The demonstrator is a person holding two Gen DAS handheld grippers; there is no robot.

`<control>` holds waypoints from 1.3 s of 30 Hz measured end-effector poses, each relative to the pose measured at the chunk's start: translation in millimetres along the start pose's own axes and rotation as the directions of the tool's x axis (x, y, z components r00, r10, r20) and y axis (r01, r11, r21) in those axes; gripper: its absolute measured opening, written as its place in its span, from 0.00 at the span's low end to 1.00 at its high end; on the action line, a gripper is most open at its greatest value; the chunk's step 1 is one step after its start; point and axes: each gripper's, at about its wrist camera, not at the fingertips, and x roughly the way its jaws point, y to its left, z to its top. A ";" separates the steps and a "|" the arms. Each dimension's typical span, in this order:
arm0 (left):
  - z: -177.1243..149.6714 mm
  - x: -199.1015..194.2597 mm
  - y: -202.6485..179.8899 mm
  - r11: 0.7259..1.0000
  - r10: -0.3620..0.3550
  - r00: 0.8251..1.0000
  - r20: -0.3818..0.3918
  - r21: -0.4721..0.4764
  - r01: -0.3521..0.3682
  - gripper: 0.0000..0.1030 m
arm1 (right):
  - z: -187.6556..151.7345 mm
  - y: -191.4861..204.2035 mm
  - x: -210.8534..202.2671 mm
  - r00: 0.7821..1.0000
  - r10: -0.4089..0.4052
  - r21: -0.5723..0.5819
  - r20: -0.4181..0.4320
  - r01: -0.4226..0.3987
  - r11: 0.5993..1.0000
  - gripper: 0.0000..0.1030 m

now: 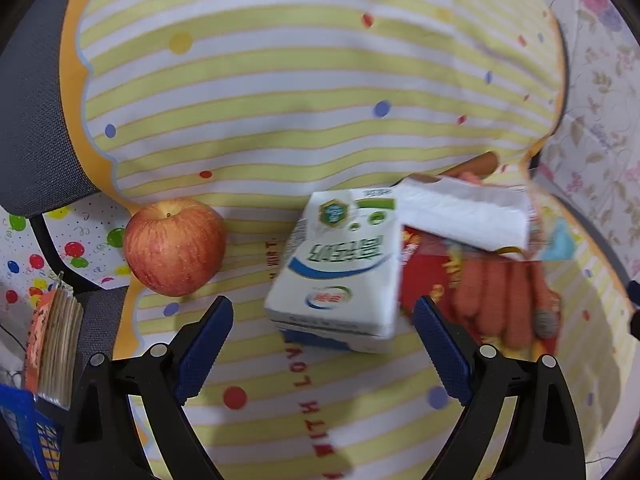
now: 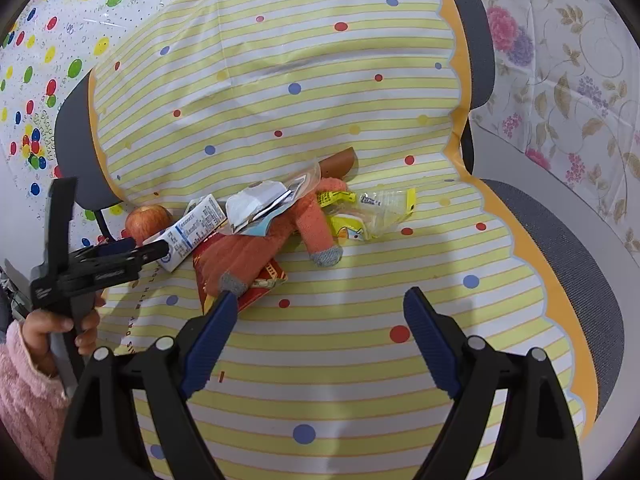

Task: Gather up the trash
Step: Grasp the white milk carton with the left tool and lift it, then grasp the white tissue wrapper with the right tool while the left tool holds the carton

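A white milk carton (image 1: 340,268) lies on the striped cloth, just ahead of my open left gripper (image 1: 322,312), partly between its blue fingers. Beside it lie a white crumpled wrapper (image 1: 464,212), a red packet (image 1: 424,280) and an orange glove (image 1: 504,300). In the right wrist view the same pile shows: carton (image 2: 192,232), white wrapper (image 2: 256,204), orange glove (image 2: 288,232), red packet (image 2: 260,284), yellow wrappers (image 2: 372,212). My right gripper (image 2: 320,300) is open and empty, short of the pile. The left gripper (image 2: 116,256) reaches the carton from the left.
A red apple (image 1: 174,246) sits left of the carton. A brown sausage (image 2: 340,160) lies behind the pile. The striped cloth (image 2: 320,360) covers a grey chair (image 2: 576,264). A notepad (image 1: 56,344) lies at far left. Floral cloth (image 2: 560,80) is at right.
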 end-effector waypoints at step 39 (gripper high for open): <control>-28.8 -81.9 9.6 0.995 0.038 0.988 0.150 -0.093 -0.024 0.69 | 76.2 52.4 115.0 0.999 -0.008 -0.136 -0.051 0.001 0.991 0.50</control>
